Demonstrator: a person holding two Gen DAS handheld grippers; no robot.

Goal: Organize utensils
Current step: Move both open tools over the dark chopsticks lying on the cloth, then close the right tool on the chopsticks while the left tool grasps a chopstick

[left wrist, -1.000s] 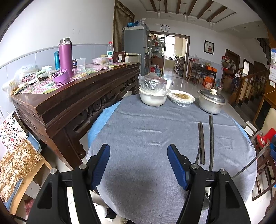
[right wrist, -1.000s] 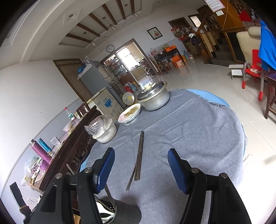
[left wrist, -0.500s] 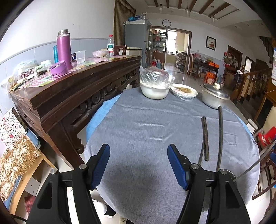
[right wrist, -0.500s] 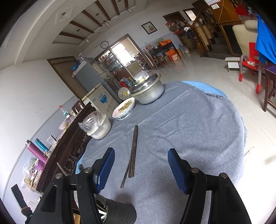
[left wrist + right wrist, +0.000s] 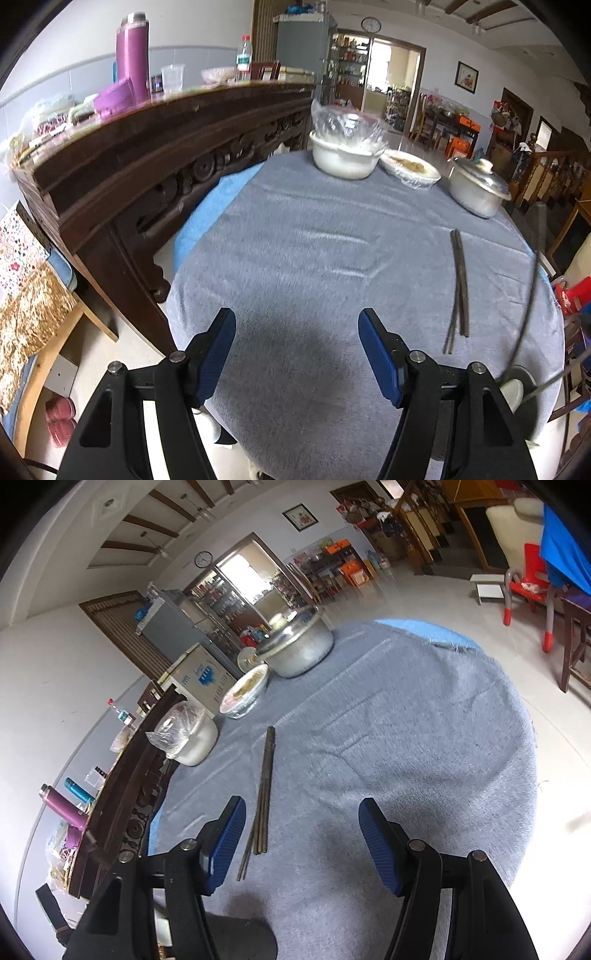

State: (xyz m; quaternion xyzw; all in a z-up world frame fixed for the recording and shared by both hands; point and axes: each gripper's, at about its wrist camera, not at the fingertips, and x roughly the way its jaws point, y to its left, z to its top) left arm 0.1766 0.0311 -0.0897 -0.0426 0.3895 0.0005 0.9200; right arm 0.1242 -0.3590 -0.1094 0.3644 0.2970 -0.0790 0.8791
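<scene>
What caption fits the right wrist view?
Open right gripper above the grey tablecloth, dark chopsticks lying beside its left finger.

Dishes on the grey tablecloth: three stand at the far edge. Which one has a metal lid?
The metal pot, at the right end of the row in the left wrist view. The white bowl has a plastic bag over it; the shallow bowl shows food.

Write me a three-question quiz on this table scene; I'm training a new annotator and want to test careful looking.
1. True or false: the chopsticks lie flat on the grey cloth, touched by neither tool.
2. What stands nearest the chopsticks' far tips in the right wrist view? A) lidded metal pot B) plastic-covered bowl C) purple flask
3. Fill in: both the left tool and the right tool are ____ and hold nothing.

Key: 1 true; 2 B; 3 open.
</scene>
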